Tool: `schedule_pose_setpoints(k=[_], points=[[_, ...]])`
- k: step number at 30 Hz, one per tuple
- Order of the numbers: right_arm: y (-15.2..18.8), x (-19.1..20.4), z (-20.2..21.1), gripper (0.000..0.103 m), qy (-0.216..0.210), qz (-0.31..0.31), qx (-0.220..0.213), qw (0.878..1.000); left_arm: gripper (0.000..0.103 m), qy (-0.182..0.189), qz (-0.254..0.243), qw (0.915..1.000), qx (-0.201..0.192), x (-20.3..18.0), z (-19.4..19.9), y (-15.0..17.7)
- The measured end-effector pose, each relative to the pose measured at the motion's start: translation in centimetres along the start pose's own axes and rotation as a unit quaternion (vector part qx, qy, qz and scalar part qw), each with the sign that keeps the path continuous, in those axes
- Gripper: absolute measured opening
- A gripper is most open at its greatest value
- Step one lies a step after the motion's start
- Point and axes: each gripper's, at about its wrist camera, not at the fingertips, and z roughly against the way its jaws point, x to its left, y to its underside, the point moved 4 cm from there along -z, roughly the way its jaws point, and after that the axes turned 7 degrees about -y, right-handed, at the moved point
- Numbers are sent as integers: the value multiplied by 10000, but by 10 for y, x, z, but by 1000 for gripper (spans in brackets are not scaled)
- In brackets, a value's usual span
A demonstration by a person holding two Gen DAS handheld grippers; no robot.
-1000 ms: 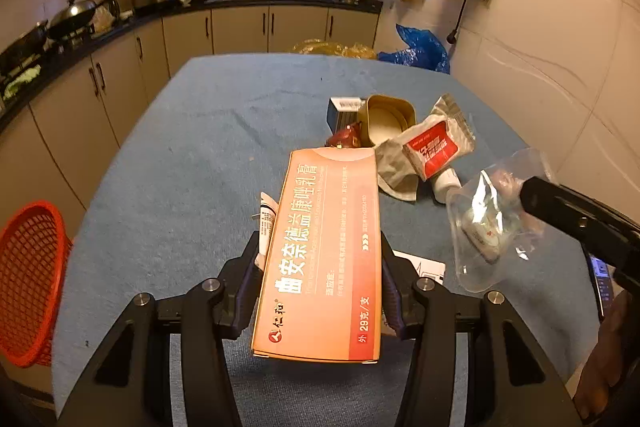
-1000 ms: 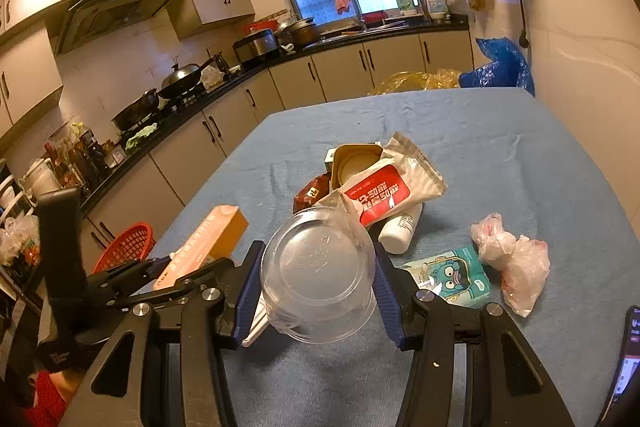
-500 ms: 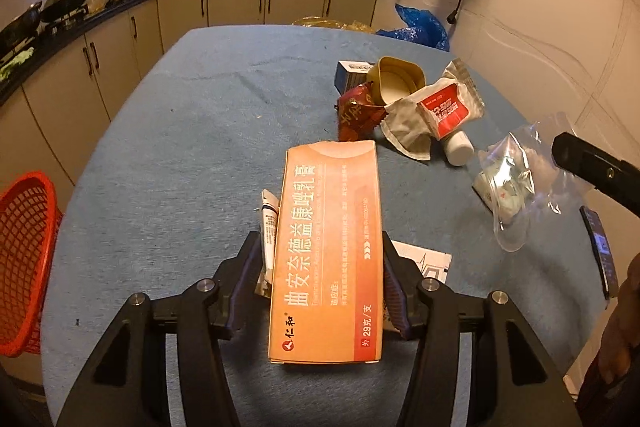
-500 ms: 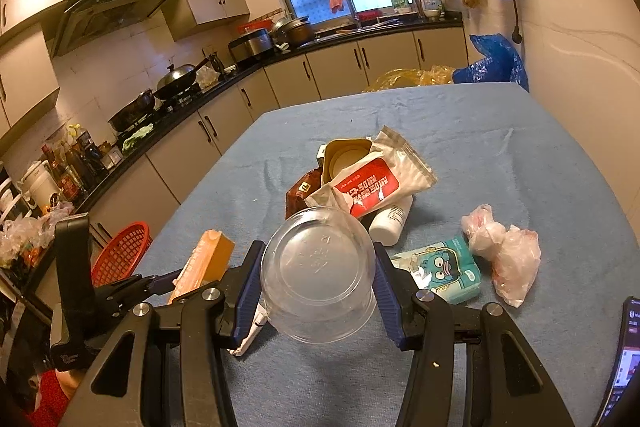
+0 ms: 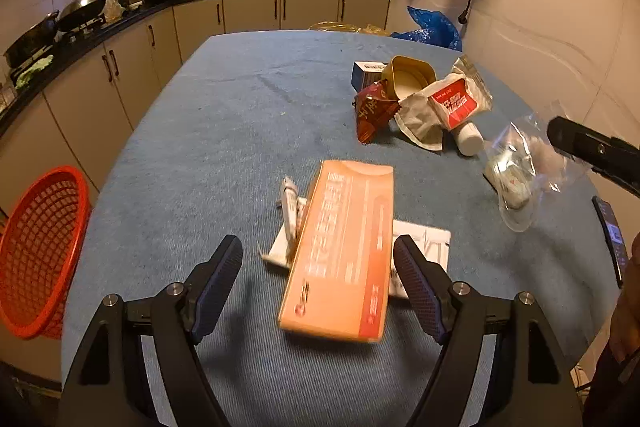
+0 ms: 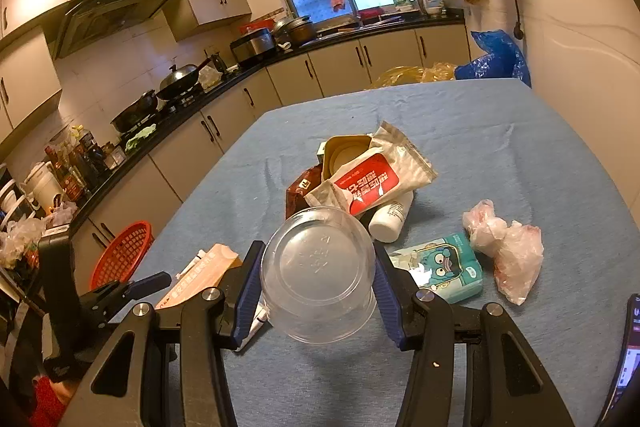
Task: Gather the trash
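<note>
Below, left wrist view: the left tool (image 5: 318,277) has its ribbed dark pads spreading apart, and neither pad touches the flat orange cardboard carton (image 5: 344,251) between them. The carton is blurred and tilted, over a white paper leaflet (image 5: 420,247) and a slim white tube (image 5: 289,205) on the blue woven tabletop (image 5: 224,131). Farther back lies a heap: a crinkled red foil wrapper (image 5: 372,109), a rounded-square yellow tub (image 5: 410,77), a white pouch with a red label (image 5: 448,103) and a white plastic bottle (image 5: 468,139). A red mesh basket (image 5: 38,251) stands off the tabletop's left edge.

Right wrist view: the right tool (image 6: 316,291), about half open, clamps a clear, round plastic container (image 6: 320,273) between its blue ribbed pads, bottom towards the camera, above the tabletop. To its right lie a teal tissue pack (image 6: 444,269) with a cartoon print and crumpled pinkish plastic bags (image 6: 506,253). The carton is at lower left beside the left tool.
</note>
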Motion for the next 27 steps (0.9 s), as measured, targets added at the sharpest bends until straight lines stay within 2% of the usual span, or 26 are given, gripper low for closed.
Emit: schedule_pose_setpoints(k=[2,4,5,6,12,27], points=[[0,1,0,56,-9,12,3,10000,75,5,-28,10000,60,-2,1,4],[0,2,0,56,-10,14,2,10000,62,12,-67,9999,128,-5,-1,8],[0,3,0,56,-15,12,4,10000,50,2,-53,9998,188,-5,-3,10],[0,3,0,56,-21,13,8,10000,48,17,1,9996,264,-4,-6,11],[-1,8,2,56,-19,67,-4,10000,47,90,-17,9997,217,-6,0,14],[-2,32,6,56,-95,315,-47,9994,47,191,60,9993,-331,1,42,0]])
